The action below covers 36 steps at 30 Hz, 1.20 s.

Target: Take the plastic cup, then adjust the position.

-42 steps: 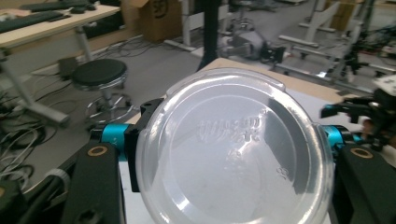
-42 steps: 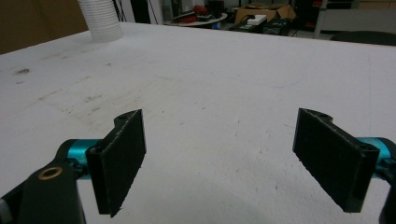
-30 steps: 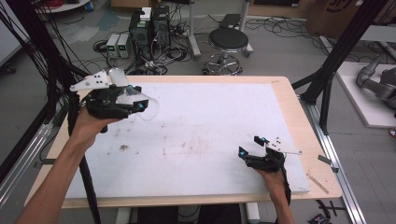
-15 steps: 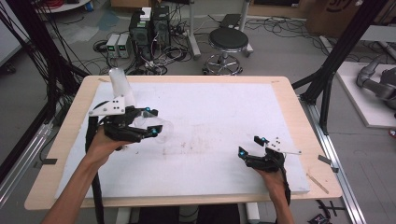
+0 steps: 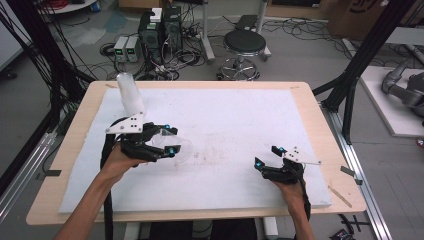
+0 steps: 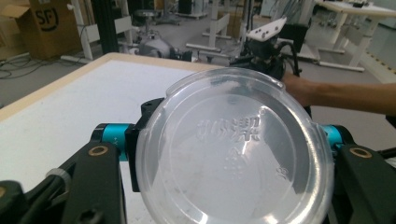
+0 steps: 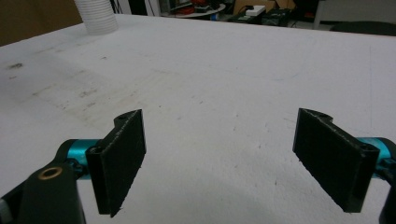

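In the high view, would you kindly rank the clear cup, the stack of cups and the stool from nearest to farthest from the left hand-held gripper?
1. Clear cup: held in the left hand-held gripper.
2. Stack of cups: just behind it, far-left table.
3. Stool: on the floor beyond the table.

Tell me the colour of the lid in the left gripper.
The lid is clear, colourless plastic with embossed lettering; the left gripper view shows it best.

Clear plastic cup (image 6: 233, 149), base embossed with lettering. Left hand-held gripper (image 5: 167, 142): black with teal joints, as is the right hand-held gripper (image 5: 267, 156). White surface (image 5: 240, 115) with faint brown smudges and a tan wooden rim. Translucent white cup stack (image 5: 131, 95), upper left.
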{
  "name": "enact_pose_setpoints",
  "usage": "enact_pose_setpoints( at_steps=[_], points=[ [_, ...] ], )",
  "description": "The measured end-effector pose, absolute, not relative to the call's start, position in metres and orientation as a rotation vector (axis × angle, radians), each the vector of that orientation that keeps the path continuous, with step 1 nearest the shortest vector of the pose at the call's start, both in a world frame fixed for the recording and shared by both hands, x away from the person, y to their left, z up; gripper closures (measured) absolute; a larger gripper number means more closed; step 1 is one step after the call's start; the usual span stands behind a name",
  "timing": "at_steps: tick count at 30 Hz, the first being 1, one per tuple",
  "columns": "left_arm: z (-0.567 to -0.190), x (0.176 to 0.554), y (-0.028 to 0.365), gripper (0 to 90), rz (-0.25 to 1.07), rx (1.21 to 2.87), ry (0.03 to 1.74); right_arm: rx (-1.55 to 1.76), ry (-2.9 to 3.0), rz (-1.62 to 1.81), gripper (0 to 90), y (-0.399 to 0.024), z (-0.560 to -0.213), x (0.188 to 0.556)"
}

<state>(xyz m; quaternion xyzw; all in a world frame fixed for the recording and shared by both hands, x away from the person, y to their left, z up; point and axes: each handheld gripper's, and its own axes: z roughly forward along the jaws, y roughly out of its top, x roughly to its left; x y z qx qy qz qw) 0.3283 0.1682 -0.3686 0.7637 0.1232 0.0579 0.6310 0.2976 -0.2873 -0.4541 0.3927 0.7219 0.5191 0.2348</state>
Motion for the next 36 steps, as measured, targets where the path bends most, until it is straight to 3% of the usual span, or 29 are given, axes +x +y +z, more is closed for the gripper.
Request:
enact_pose_setpoints(
  at_steps=[28, 36],
  points=[
    [-0.369, 0.329, 0.172, 39.5, 0.117, 1.715, 0.276, 1.020, 2.036, 1.505, 17.1, -0.291, -0.452, 0.300],
    [-0.372, 0.328, 0.166, 39.5, 0.077, 1.693, 0.244, 0.843, 2.090, 1.654, 17.1, -0.293, -0.429, 0.303]
  ],
)
